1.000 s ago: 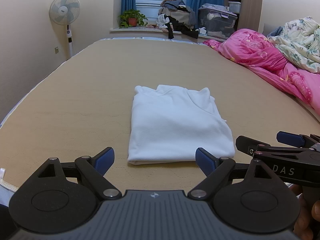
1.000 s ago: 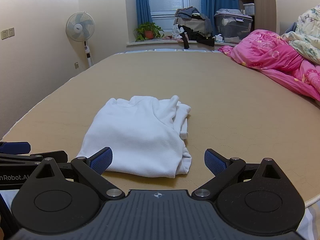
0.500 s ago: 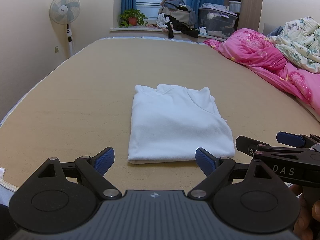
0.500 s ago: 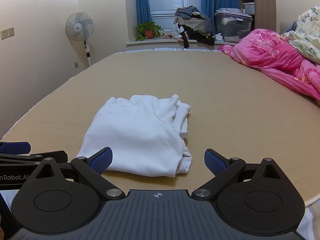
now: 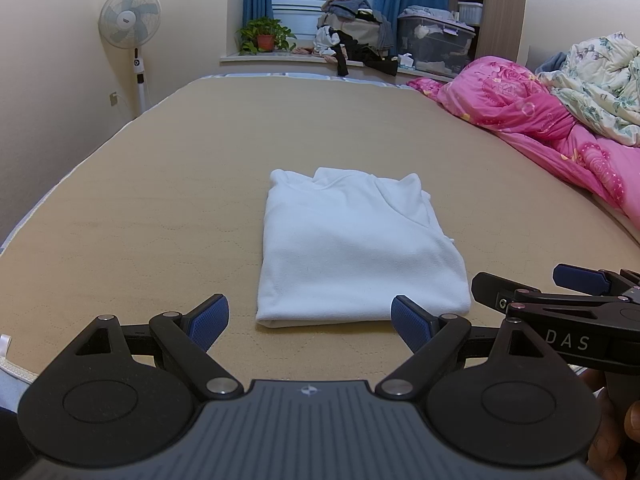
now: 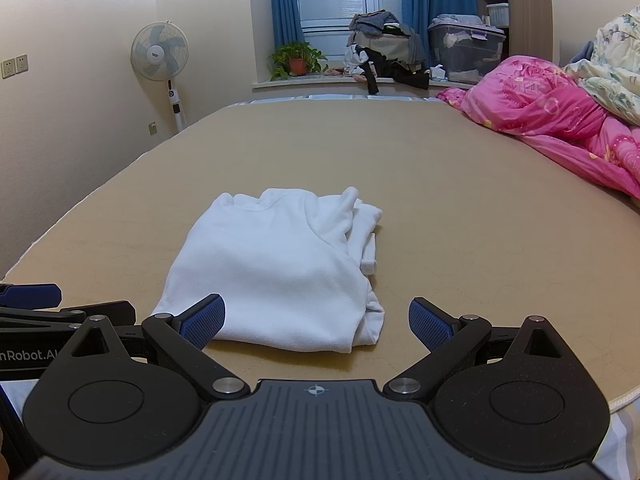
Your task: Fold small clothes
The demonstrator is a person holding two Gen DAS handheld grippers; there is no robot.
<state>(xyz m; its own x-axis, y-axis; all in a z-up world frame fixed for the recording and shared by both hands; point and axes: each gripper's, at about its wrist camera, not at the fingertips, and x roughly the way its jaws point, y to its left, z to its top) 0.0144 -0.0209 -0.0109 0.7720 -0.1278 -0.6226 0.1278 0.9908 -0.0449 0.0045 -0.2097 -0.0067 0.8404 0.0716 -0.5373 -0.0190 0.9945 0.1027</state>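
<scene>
Tan bed (image 5: 168,184): folded white shirt (image 5: 356,248) lies near its front edge. Left claw (image 5: 310,322) and right claw (image 6: 316,320) both spread wide, holding nothing.

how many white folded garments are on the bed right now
1: the white garment lies folded on the tan bed, just ahead of both open grippers. Others could be hidden behind the pink quilt.

Soft matt white cloth garment (image 5: 356,248) at frame centre on a tan quilted fabric mattress (image 5: 160,200); matt black plastic grippers.
</scene>
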